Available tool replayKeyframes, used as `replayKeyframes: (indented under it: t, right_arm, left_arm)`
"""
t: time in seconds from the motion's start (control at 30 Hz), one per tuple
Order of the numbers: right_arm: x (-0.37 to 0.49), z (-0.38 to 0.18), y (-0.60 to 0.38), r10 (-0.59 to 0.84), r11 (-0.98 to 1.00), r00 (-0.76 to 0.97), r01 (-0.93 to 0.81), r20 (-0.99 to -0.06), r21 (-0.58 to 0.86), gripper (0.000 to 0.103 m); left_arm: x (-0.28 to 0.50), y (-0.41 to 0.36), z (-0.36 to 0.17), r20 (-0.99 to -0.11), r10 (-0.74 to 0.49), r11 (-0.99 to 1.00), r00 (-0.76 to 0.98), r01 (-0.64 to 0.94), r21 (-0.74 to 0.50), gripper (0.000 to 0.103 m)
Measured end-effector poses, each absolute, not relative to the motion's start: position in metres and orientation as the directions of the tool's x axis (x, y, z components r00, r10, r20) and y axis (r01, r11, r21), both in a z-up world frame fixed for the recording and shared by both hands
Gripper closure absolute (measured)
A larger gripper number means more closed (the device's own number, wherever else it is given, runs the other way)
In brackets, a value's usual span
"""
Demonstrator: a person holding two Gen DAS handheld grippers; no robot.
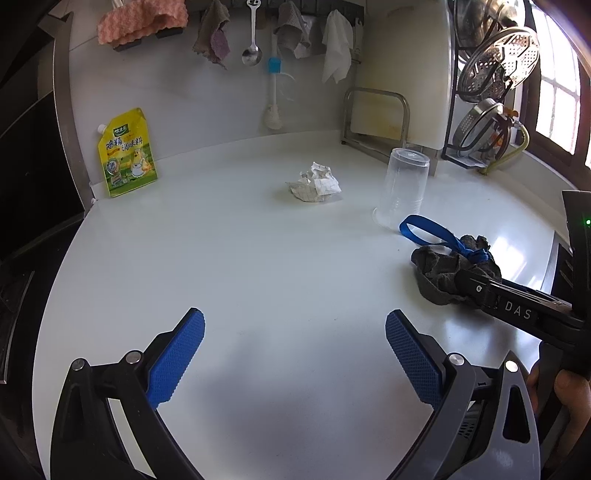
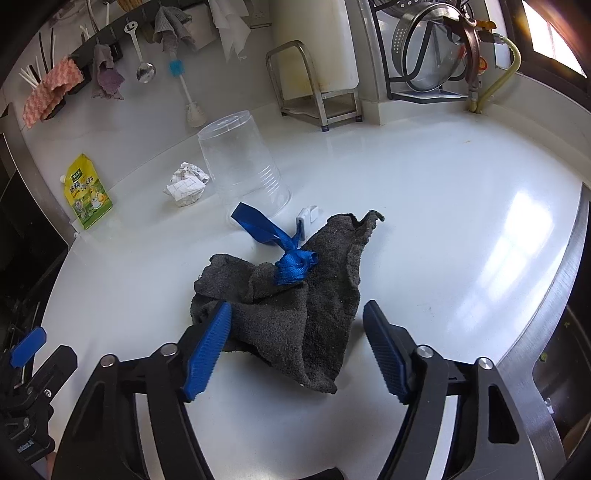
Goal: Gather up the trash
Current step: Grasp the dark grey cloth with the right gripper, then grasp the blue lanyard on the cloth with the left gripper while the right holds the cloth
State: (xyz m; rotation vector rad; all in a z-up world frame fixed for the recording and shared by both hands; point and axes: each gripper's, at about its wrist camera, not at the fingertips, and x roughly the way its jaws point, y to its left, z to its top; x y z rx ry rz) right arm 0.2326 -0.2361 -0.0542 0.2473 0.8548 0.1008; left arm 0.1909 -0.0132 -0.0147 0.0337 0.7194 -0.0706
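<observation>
Crumpled paper waits mid-frame on the bench; left tool wide, empty; right tool half-closed astride grey cloth, seemingly ungripped.

A glossy white kitchen countertop curves back to a pale wall where a dark hook rail carries a pink waffle-weave cloth, grey rags and a steel ladle. Daylight enters through a dark-framed window on the right, beside a black wire rack of steel strainers, and glares on the counter.
</observation>
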Motion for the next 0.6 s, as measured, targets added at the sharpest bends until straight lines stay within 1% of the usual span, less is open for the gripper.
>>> replayKeyframes:
  t: [0.07,0.13,0.23,0.33,0.47,0.6]
  right_arm:
    - [0.230,-0.052,-0.232,0.179,0.973,0.656,-0.006,-0.733,0.232,0.054]
    - [0.227,-0.049,-0.228,0.188,0.974,0.659,-0.028,-0.729,0.227,0.064]
    - [0.221,-0.045,-0.228,0.216,0.969,0.660,-0.057,-0.719,0.239,0.069]
    - [0.212,-0.040,-0.229,0.244,0.964,0.666,-0.089,-0.705,0.250,0.072]
    - [0.206,-0.043,-0.235,0.274,0.956,0.654,-0.107,-0.705,0.271,0.073]
    - [0.200,-0.048,-0.243,0.295,0.950,0.650,-0.121,-0.701,0.288,0.073]
  left_arm:
    - [0.191,-0.015,-0.015,-0.659,-0.060,0.997,0.750,0.081,0.000,0.006]
    - [0.192,-0.017,-0.014,-0.659,-0.064,0.996,0.750,0.086,0.000,0.006]
    - [0.193,-0.019,-0.012,-0.658,-0.071,0.996,0.750,0.092,-0.003,0.006]
    - [0.196,-0.021,-0.008,-0.655,-0.088,0.994,0.750,0.105,-0.013,0.006]
    - [0.205,-0.030,-0.001,-0.661,-0.112,0.990,0.742,0.138,-0.012,0.006]
    - [0.222,-0.043,0.003,-0.688,-0.161,0.981,0.708,0.194,-0.030,0.006]
